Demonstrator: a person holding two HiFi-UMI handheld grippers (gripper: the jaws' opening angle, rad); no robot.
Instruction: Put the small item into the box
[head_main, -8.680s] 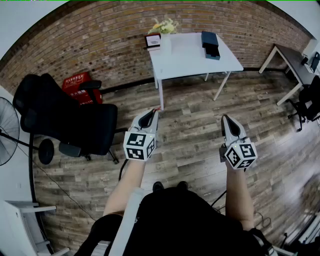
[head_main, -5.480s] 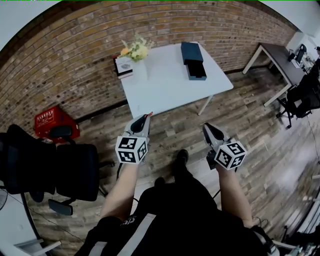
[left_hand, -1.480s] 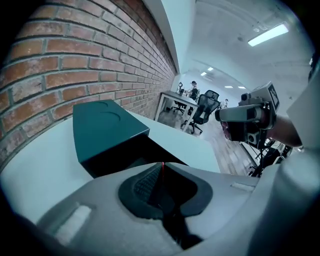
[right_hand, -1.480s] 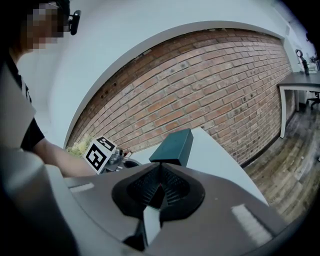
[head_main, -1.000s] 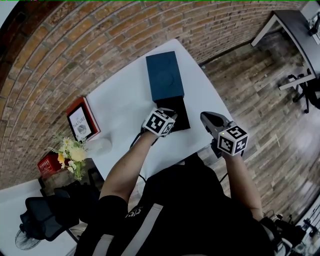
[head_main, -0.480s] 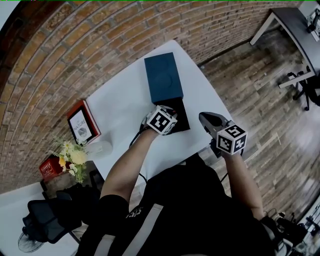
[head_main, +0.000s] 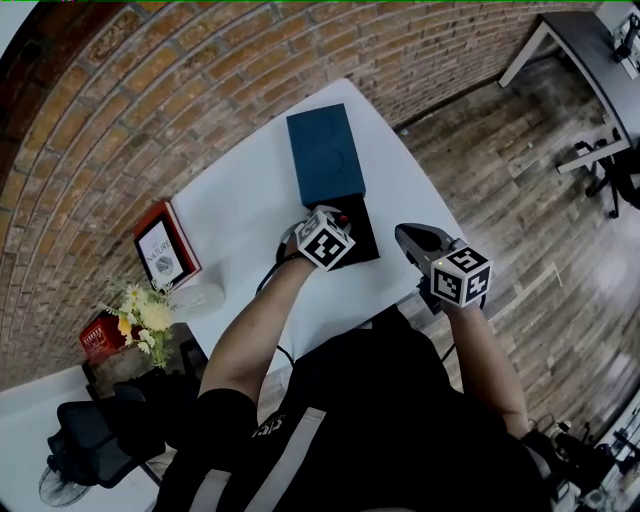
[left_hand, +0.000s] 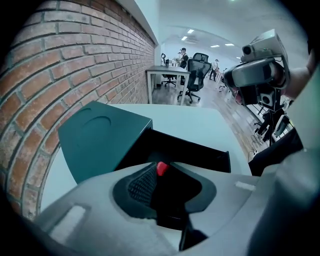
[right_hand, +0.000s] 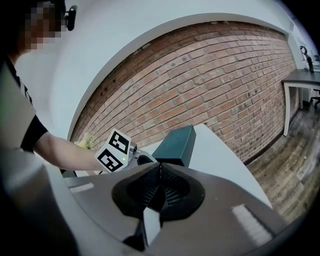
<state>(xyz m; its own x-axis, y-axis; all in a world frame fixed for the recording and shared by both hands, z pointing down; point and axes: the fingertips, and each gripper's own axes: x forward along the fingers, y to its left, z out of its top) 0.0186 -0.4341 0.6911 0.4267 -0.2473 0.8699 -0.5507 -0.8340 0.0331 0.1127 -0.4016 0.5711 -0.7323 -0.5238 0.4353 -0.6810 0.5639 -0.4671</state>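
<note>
The small red item (left_hand: 161, 168) sits at the tips of my left gripper (left_hand: 162, 169), whose jaws are opening; it hangs just over the open black box (left_hand: 200, 153). From the head view the left gripper (head_main: 338, 218) reaches over that box (head_main: 362, 240), and the red item (head_main: 343, 213) peeks past its marker cube. The dark teal lid (head_main: 325, 155) lies against the box's far end. My right gripper (head_main: 403, 233) hovers to the right of the box, shut and empty (right_hand: 160, 165).
The white table (head_main: 250, 215) stands against a brick wall. A red-framed picture (head_main: 160, 248) and a vase of flowers (head_main: 148, 312) sit at its left end. The table's right edge drops to wooden floor. A dark desk (head_main: 590, 45) is far right.
Since the oldest frames the person has walked up to the table. In the last second the left gripper nudged up and right over the box, and the red item now shows past its cube.
</note>
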